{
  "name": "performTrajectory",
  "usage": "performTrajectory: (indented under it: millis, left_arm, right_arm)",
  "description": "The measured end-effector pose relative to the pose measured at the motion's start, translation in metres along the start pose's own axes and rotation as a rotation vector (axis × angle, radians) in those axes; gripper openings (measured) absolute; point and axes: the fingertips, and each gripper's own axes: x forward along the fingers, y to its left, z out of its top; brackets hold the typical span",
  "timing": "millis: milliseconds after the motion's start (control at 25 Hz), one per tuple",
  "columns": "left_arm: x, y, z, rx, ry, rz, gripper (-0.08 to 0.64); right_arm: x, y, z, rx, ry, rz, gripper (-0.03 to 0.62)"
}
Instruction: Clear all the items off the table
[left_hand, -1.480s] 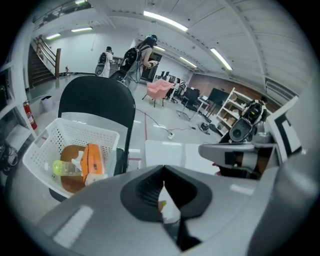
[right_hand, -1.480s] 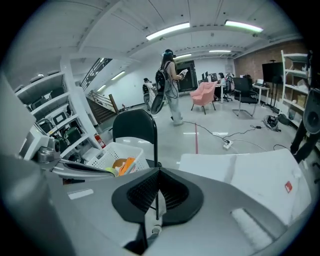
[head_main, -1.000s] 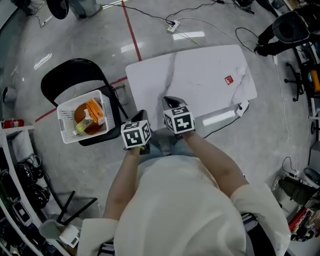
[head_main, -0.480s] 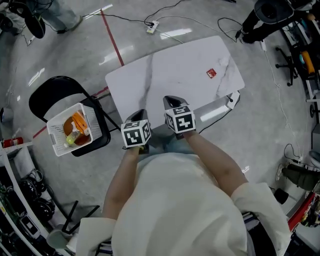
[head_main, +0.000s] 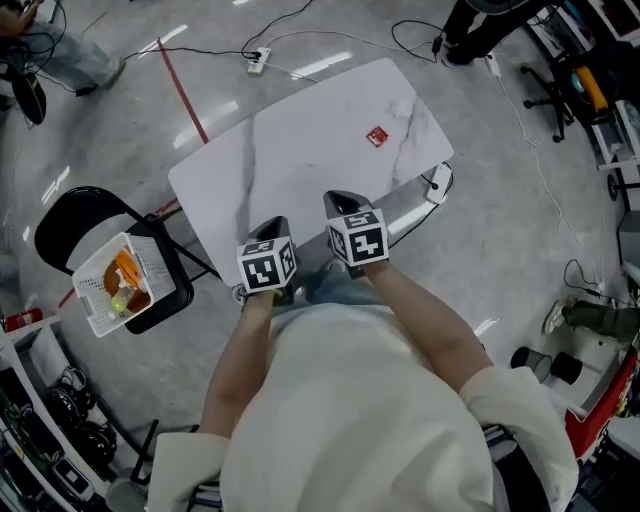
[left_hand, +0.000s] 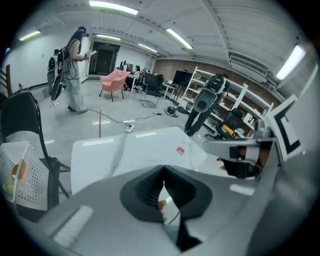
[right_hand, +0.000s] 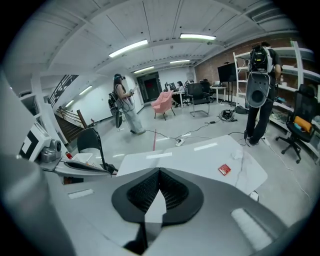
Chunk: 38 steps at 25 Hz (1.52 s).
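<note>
**Item 1. Left gripper** (head_main: 277, 224): jaws pressed flat together with nothing between them. It is held over the near edge of the table (head_main: 290, 150).

**Item 2. Right gripper** (head_main: 340, 199): jaws likewise closed on each other and empty. It sits just beside the left one, over the same edge.

**Item 3. Red packet** (head_main: 377, 136): small and flat, lying on the tabletop ahead of the right gripper and slightly to its right, well apart from both grippers. A pale lump (head_main: 403, 108) lies beyond it (too faint to name).

**Item 4. White basket** (head_main: 90, 300) on a black chair (head_main: 75, 215): far out to the left of the left gripper. It already holds orange and yellow-green goods.

**Change noted:** over the past second the scene has swung round.
- The basket was close beside the left gripper and has slid off towards the left margin.
- The red packet was far out to the right and now lies nearly in line with the right gripper.
- Both grippers have stayed closed and side by side before the body.

**Reading:** the person appears to be turning from the basket towards what is left, so the table is not yet cleared. A pick of the packet would first need the jaws to part.
</note>
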Motion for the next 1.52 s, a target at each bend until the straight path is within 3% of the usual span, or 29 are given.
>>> performTrajectory:
  millis: [440, 1160, 1520]
  left_arm:
    - [0.042, -0.074, 0.002, 0.083, 0.038, -0.059, 0.008]
    - [0.116, -0.159, 0.019, 0.222, 0.129, -0.195, 0.008]
    - [0.162, -0.182, 0.044, 0.207, 0.143, -0.197, 0.008]
  right_arm:
    - [-0.044, -0.104, -0.034, 0.122, -0.013, -0.129, -0.002]
    - [-0.085, -0.219, -0.061, 0.295, -0.042, -0.338, -0.002]
    - [-0.061, -0.264, -0.039, 0.258, -0.016, -0.323, -0.002]
